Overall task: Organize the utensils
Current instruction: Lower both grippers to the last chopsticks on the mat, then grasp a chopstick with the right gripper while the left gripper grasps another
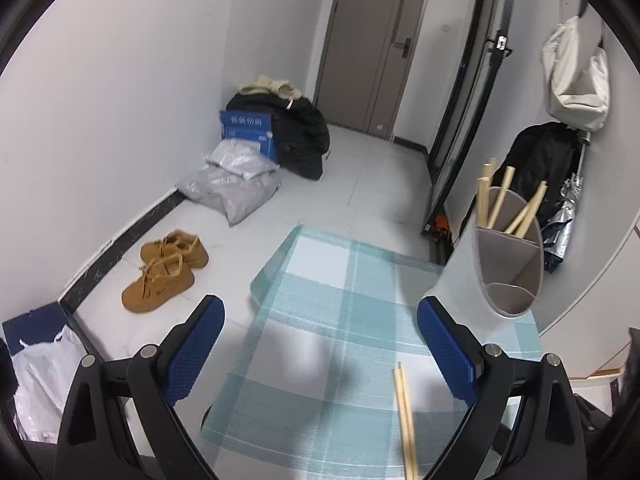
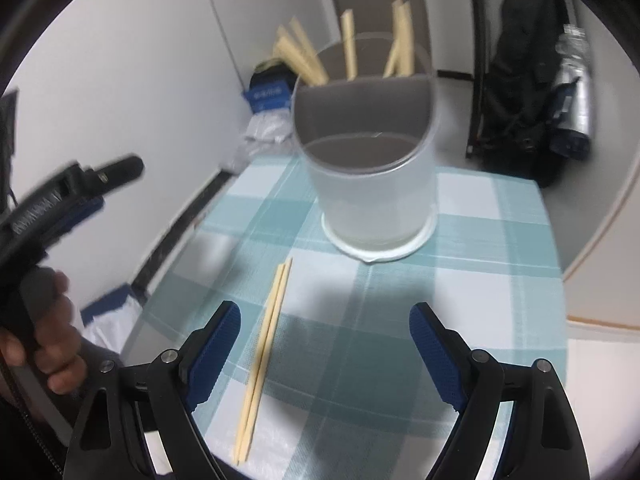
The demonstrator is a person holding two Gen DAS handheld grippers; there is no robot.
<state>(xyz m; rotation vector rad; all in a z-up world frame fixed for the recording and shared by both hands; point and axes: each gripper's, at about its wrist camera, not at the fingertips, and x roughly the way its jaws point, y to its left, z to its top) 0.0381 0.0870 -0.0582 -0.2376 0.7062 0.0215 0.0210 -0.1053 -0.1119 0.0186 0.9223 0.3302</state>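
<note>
A pair of wooden chopsticks [image 2: 266, 356] lies on the blue checked placemat [image 2: 480, 280], just inside my right gripper's left finger. My right gripper [image 2: 325, 320] is open and empty above the mat. A white utensil holder [image 2: 372, 184] with grey dividers stands beyond it, with several chopsticks in its back compartment. In the left wrist view the holder [image 1: 504, 264] is at the right and the loose chopsticks [image 1: 406, 420] lie low between the fingers. My left gripper [image 1: 320, 316] is open and empty, held above the mat [image 1: 340, 320].
The mat covers a small table with the floor beyond its left edge. Brown shoes [image 1: 164, 272], bags and a blue box [image 1: 250, 130] lie on the floor by the wall. A black bag [image 2: 524, 80] stands at the right. The left gripper body [image 2: 60, 200] is at the right view's left.
</note>
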